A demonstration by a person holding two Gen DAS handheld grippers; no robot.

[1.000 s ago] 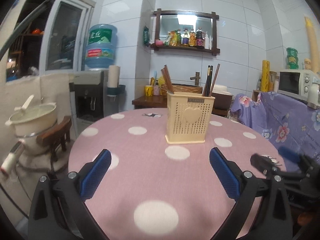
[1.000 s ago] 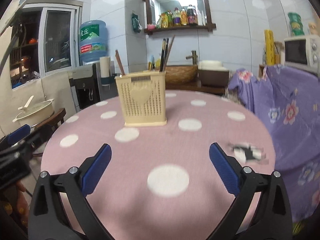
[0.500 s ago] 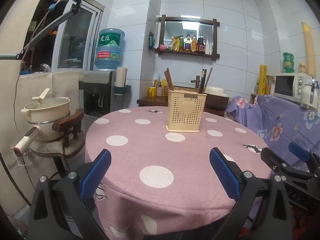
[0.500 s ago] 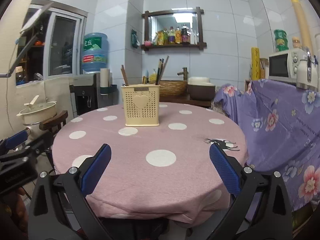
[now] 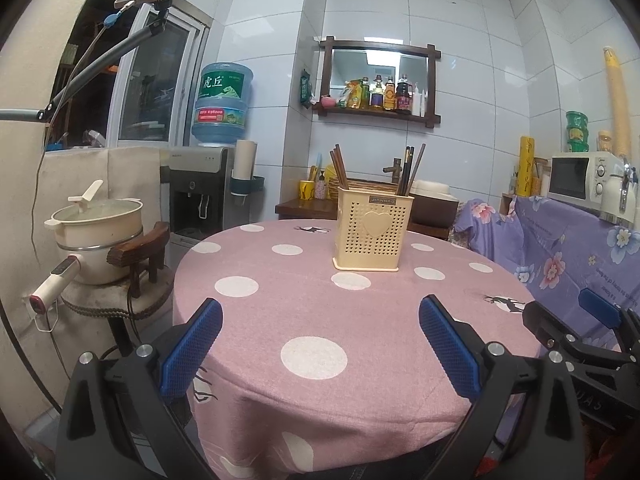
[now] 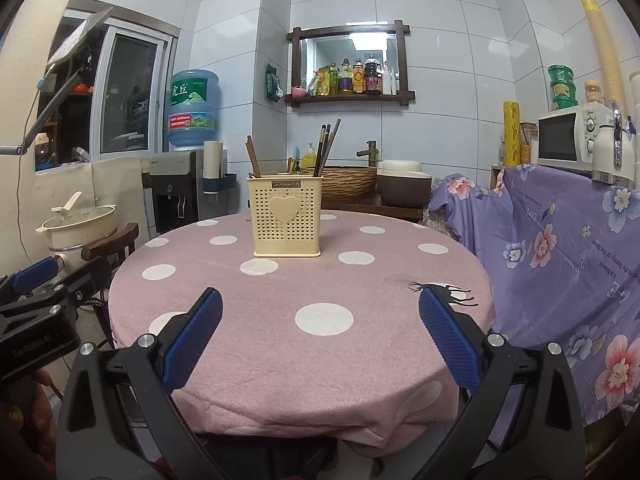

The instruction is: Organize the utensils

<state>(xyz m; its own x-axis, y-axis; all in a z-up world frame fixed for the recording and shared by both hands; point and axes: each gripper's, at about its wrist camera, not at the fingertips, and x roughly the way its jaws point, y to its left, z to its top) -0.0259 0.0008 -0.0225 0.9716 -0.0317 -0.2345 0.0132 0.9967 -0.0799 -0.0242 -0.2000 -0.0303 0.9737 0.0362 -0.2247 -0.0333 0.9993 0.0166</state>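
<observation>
Utensil holder [image 5: 374, 232] stands upright mid worktop [image 5: 280, 320], chopsticks [image 5: 410, 170] inside. Left gripper [image 5: 320, 344] and right gripper [image 6: 320, 340] hover near worktop edge, fingers spread wide, grasping nothing; task looks finished.

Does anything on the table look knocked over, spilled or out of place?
Nothing stands out. The cream utensil holder stands upright on the polka-dot tablecloth, chopsticks leaning inside it, no spills.

White-tiled walls [image 5: 472, 60], wooden wall shelf [image 5: 378, 114].
</observation>
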